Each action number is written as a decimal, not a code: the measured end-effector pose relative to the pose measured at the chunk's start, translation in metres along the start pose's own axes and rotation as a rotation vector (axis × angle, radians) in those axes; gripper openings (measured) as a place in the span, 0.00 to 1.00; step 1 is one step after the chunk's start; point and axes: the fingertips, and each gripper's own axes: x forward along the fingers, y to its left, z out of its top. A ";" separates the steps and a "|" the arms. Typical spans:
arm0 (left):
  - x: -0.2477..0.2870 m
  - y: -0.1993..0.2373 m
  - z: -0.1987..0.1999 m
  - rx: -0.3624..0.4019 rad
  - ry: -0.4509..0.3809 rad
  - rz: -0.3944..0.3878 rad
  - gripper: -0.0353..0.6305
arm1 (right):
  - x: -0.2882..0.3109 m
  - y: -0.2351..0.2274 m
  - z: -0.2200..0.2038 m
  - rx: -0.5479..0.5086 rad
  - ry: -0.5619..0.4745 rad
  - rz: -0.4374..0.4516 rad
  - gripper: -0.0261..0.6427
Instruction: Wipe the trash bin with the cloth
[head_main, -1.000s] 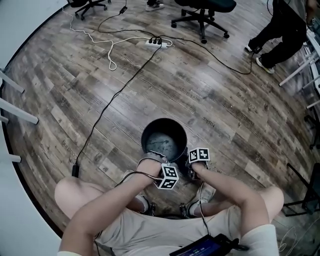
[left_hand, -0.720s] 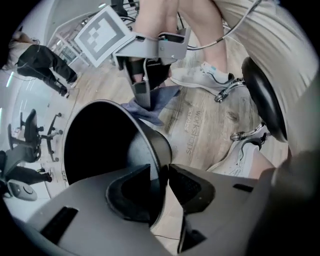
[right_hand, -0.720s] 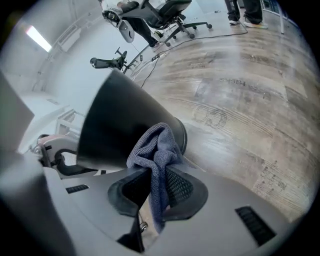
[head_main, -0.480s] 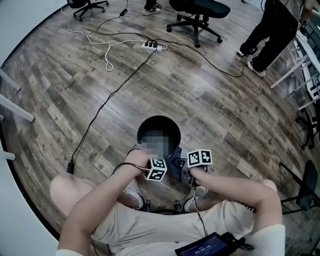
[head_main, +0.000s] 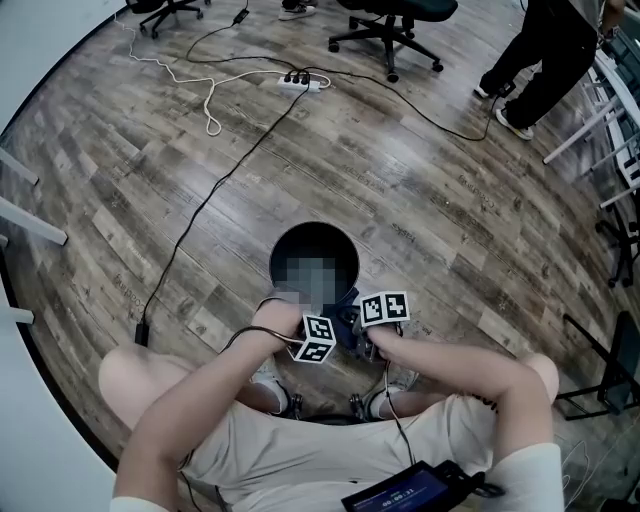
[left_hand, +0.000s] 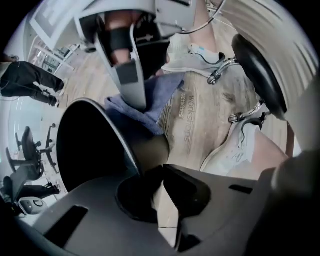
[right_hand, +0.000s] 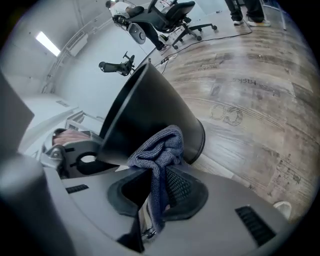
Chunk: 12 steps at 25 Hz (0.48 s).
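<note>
The black trash bin (head_main: 313, 227) stands on the wood floor between my knees, tipped a little toward me. My left gripper (left_hand: 163, 169) points down at the bin's near rim (left_hand: 131, 150). Its jaws have just been closing and now pinch the rim's edge at their tips. My right gripper (right_hand: 159, 180) is shut on the blue-grey cloth (right_hand: 162, 147), which bunches against the bin's outer wall (right_hand: 145, 105). In the head view the cloth (head_main: 349, 322) shows between the two marker cubes. In the left gripper view the cloth (left_hand: 145, 107) lies against the bin under the right gripper's finger.
A black cable (head_main: 205, 205) crosses the floor to a power strip (head_main: 300, 82). Office chairs (head_main: 395, 15) stand at the back and a person (head_main: 545, 50) at the top right. My shoes (left_hand: 195, 55) and a black stool base (left_hand: 260, 75) sit close to the bin.
The right gripper has lifted a little along the bin's side, and the blue cloth now shows between the two cubes. The left gripper stays at the rim.
</note>
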 end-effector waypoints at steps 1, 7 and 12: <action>-0.001 0.001 0.005 -0.032 -0.010 -0.007 0.11 | 0.007 -0.009 0.001 -0.012 0.001 -0.007 0.13; -0.006 0.015 0.024 -0.249 -0.084 -0.085 0.11 | 0.055 -0.067 0.012 -0.037 -0.020 -0.065 0.13; -0.004 0.019 0.025 -0.265 -0.083 -0.084 0.11 | 0.094 -0.108 0.003 0.027 0.017 -0.104 0.13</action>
